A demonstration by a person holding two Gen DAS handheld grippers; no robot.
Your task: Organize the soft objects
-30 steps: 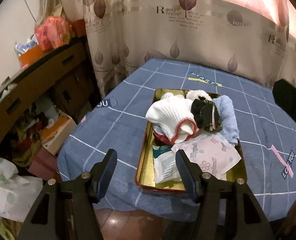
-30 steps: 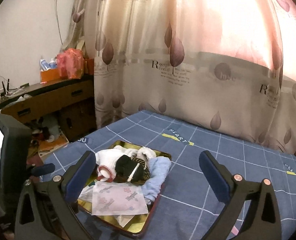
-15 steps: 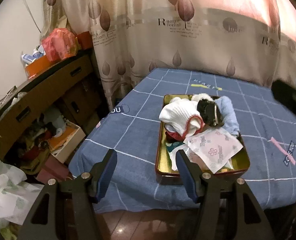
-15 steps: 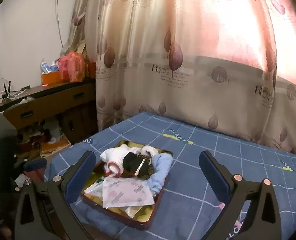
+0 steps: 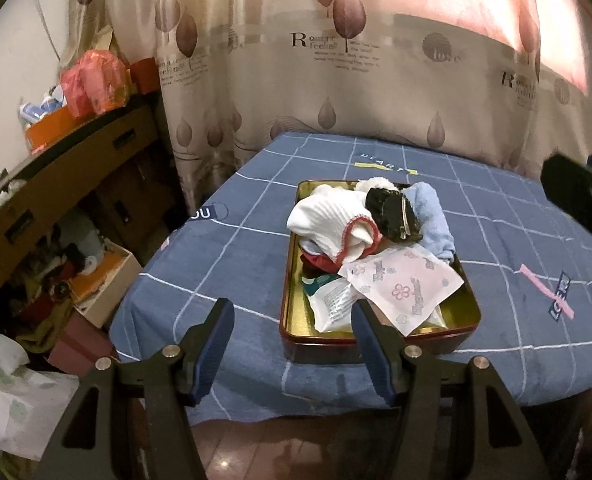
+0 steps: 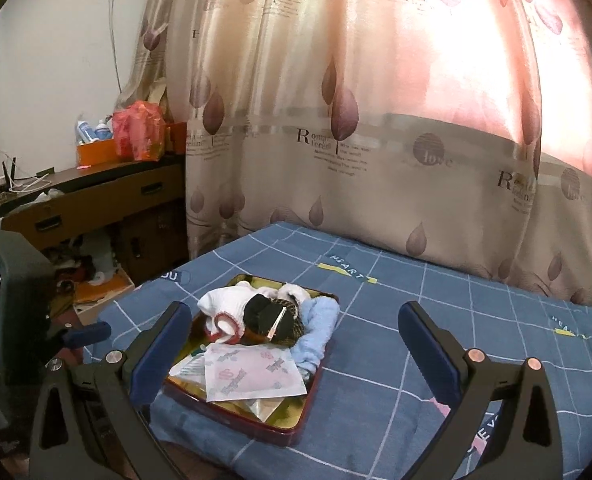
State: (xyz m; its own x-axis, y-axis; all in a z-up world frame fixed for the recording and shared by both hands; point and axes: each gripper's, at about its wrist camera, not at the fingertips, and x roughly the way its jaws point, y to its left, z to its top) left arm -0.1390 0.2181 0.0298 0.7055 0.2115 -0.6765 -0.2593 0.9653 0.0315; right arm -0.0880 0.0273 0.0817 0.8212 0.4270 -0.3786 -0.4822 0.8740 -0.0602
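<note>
Blue grid-pattern bedsheet (image 5: 224,264) under a leaf-print curtain (image 5: 376,60), wooden desk (image 5: 56,176) at 9 o'clock. Gold tray (image 5: 292,280) sits mid-sheet, holding a white sock (image 5: 328,220), black pouch (image 5: 392,212), light blue towel (image 5: 432,220) and floral packet (image 5: 404,288). Left gripper (image 5: 290,330) fingers spread, empty, short of the tray. Right gripper (image 6: 296,344) also spread wide, empty.

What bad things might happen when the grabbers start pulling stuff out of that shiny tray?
The tray sits near the bed's edge, so a tug might slide it off. The white sock, dark cloth and blue towel are heaped together, so lifting one may drag the others out. The flowery packet lies loose on top and could slip away. Both the left gripper and the right gripper are open and empty.
</note>
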